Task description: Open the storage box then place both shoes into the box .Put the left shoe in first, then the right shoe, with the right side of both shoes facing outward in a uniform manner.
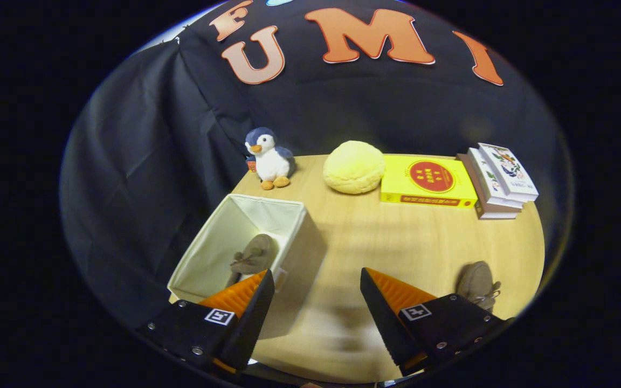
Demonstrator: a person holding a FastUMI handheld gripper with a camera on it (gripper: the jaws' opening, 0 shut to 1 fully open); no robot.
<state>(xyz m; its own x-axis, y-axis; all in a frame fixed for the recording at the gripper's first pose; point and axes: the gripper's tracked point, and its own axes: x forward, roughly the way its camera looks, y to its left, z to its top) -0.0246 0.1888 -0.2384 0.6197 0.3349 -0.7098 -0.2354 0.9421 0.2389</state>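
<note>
The box is open at the left with 1 shoe inside. The fingers are spread wide, holding nothing. Next job, I think: grab the other shoe on the counter, near right.
</note>
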